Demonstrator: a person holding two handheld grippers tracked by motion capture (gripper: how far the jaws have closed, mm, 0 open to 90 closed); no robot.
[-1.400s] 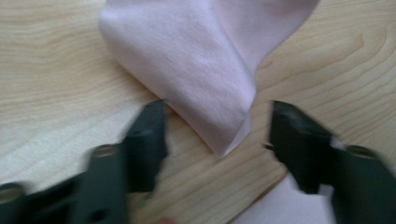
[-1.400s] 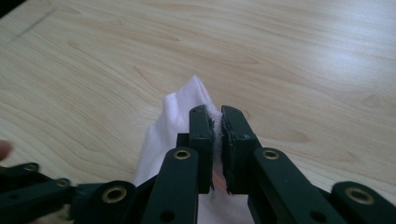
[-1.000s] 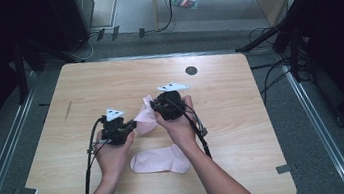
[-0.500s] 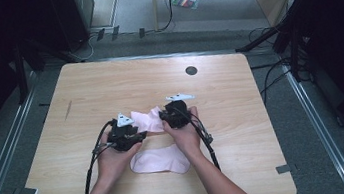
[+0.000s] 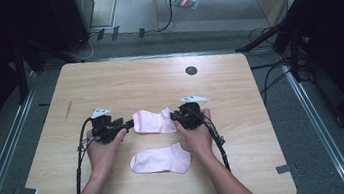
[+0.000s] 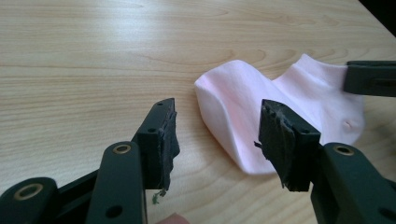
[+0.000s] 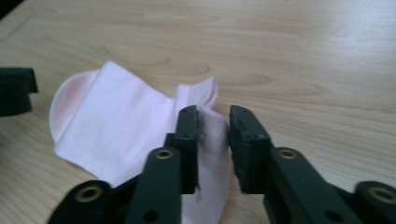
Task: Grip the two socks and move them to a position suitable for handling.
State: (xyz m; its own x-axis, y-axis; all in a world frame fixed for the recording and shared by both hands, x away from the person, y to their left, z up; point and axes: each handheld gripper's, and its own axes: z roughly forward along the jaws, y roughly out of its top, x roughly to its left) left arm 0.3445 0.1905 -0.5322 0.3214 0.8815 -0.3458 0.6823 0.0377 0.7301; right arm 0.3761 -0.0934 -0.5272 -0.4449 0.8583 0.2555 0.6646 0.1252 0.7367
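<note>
- Two pink ankle socks are noted on the wooden table (image 5: 107,80). The far sock (image 5: 154,121) lies flat between the two grippers; the near sock (image 5: 162,159) lies flat closer to the table's front edge, between the person's forearms, well apart from both grippers.
- Left gripper (image 5: 124,127): held low at the far sock's left end. Jaws are seen spread in the left gripper view, w/ the sock's rounded end just ahead of them and nothing pinched; pads are clear of the fabric. Jaws have just been opening.
- Right gripper (image 5: 175,117): held at the far sock's right end. In the right gripper view the cuff edge sits between the jaws, which stand narrowly apart. Jaws have just been opening; the fabric appears loose rather than pinched, though contact w/ the left-hand pad cannot be ruled out at this angle.
- Far sock is recorded lying spread on the table, approx. level across it.
- A dark round mark (image 5: 190,70) is noted on the table's far part.
</note>
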